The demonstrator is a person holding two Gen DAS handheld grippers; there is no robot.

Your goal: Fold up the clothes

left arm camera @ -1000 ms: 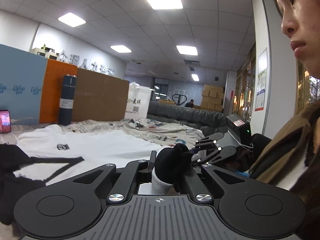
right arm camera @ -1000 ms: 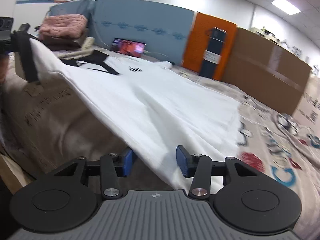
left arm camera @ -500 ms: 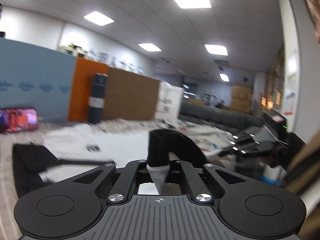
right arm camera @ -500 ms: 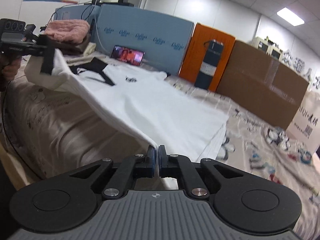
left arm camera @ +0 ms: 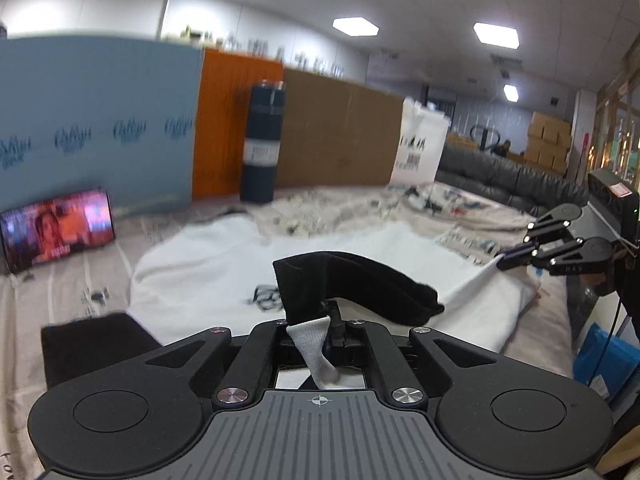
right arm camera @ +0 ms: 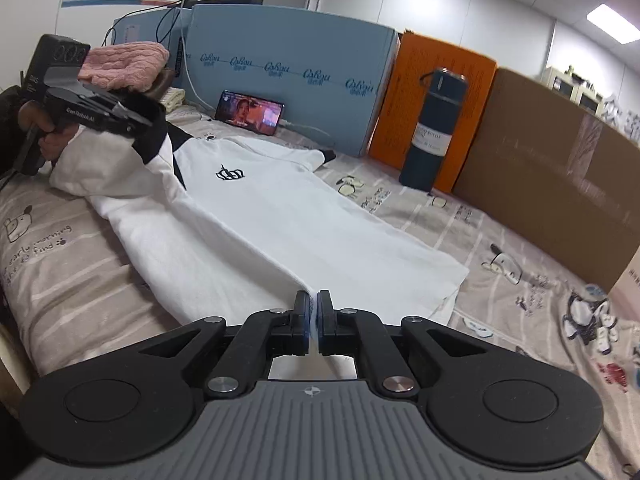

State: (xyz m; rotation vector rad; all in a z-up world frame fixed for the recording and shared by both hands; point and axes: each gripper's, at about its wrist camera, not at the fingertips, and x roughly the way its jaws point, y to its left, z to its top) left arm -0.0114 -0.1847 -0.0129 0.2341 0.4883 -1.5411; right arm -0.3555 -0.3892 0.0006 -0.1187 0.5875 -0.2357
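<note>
We see the right gripper (right arm camera: 313, 312) pinching the white shirt (right arm camera: 280, 216) hem near the bed's (right arm camera: 68, 280) front edge; the left gripper (left arm camera: 326, 320), jaws easing apart, pinches its black sleeve (left arm camera: 352, 280).

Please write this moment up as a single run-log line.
task: fold clothes | left hand-held gripper: opening, black sleeve cuff between jaws | right hand-held gripper: shut on white shirt hem | bed

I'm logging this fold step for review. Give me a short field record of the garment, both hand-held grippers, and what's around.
garment: white shirt, near side lifted, rest flat on bed
left hand-held gripper: jaws opening, black-and-grey sleeve cuff between them
right hand-held gripper: shut on shirt's lower edge
nearby: phone, dark bottle
</note>
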